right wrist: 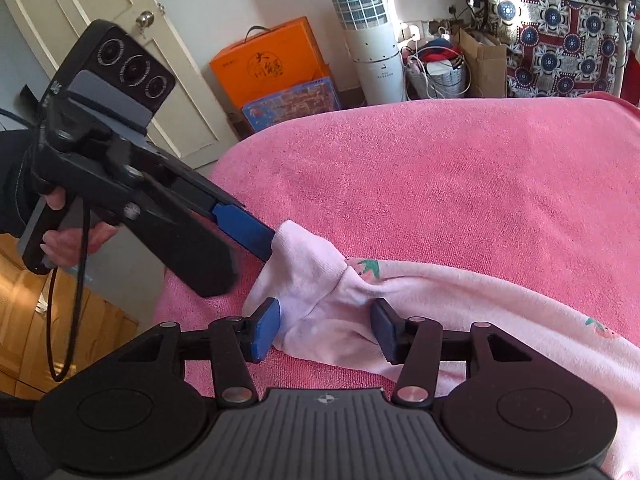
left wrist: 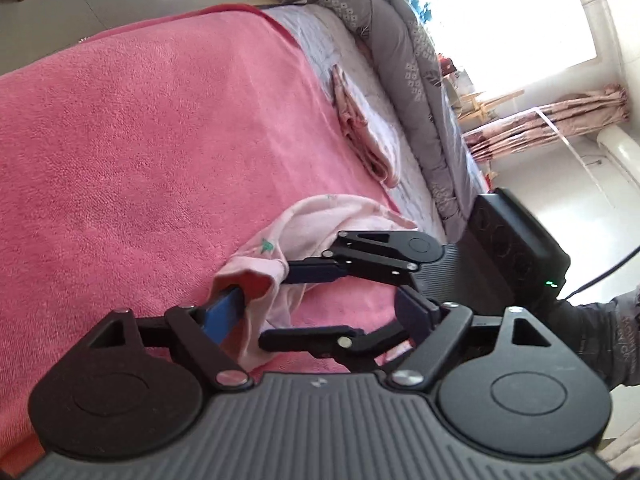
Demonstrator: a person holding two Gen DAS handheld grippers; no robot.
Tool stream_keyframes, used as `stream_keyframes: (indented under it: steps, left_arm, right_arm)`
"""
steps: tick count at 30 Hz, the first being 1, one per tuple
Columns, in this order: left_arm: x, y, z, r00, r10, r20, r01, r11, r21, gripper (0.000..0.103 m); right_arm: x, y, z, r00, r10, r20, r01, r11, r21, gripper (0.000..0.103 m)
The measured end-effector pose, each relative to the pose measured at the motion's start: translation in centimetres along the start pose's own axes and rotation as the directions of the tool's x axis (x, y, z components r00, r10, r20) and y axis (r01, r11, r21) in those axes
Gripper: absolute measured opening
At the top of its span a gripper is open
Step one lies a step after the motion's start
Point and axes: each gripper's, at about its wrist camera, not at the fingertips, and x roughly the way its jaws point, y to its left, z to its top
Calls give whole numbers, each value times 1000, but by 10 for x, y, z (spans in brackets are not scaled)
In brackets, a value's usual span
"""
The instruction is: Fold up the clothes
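Observation:
A pale pink garment [right wrist: 460, 292] with small green and pink prints lies on the pink bed cover [right wrist: 460, 168]. My right gripper [right wrist: 326, 326] is open, its blue pads on either side of a bunched white-pink fold of the garment near its corner. My left gripper [left wrist: 320, 304] stands wide open, and the garment's corner [left wrist: 260, 272] hangs over its left blue finger [left wrist: 224, 308]. In the right wrist view that left finger [right wrist: 248, 232] pokes into the garment's corner. The right gripper shows in the left wrist view [left wrist: 316, 300], close in front of my left one.
A folded pink cloth [left wrist: 364, 132] lies further along the bed beside a grey quilt [left wrist: 404, 60]. Beyond the bed's end stand an orange box [right wrist: 268, 64], a white tower fan [right wrist: 372, 32], a door [right wrist: 120, 40] and a patterned hanging cloth [right wrist: 560, 28].

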Motion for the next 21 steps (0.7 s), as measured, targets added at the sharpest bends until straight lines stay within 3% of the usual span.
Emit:
stream_keyframes:
  steps: [2, 6, 8, 9, 11, 13, 18, 21]
  left_arm:
    - [11, 1, 6, 1000, 10, -6, -10, 1000, -14, 83]
    - [25, 7, 15, 998, 18, 54, -13, 995, -96, 80]
    - [28, 8, 13, 991, 58, 122, -41, 989, -144, 67]
    - [28, 9, 10, 984, 87, 158, -58, 982, -178, 61]
    - [29, 12, 3, 967, 151, 206, -99, 965, -243, 36]
    - [29, 13, -4, 948, 205, 243, -128, 946, -297, 17]
    - [25, 10, -11, 911, 250, 327, -147, 939, -310, 12]
    - [14, 8, -2, 872, 268, 410, -143, 939, -312, 12]
  right_arm:
    - [0, 4, -2, 1000, -13, 5, 13, 1000, -19, 52]
    - [-2, 12, -7, 999, -34, 14, 34, 999, -20, 53]
    - [-3, 17, -10, 999, -38, 16, 38, 999, -10, 54]
    - [-3, 20, -12, 999, -40, 16, 40, 999, -9, 57]
    - [0, 27, -14, 998, -56, 19, 56, 998, -38, 62]
    - [5, 36, -15, 997, -81, 17, 82, 994, -77, 65]
    - [-9, 32, -15, 992, -96, 78, 93, 995, 40, 63]
    - [-30, 23, -19, 983, -143, 111, 129, 984, 122, 63]
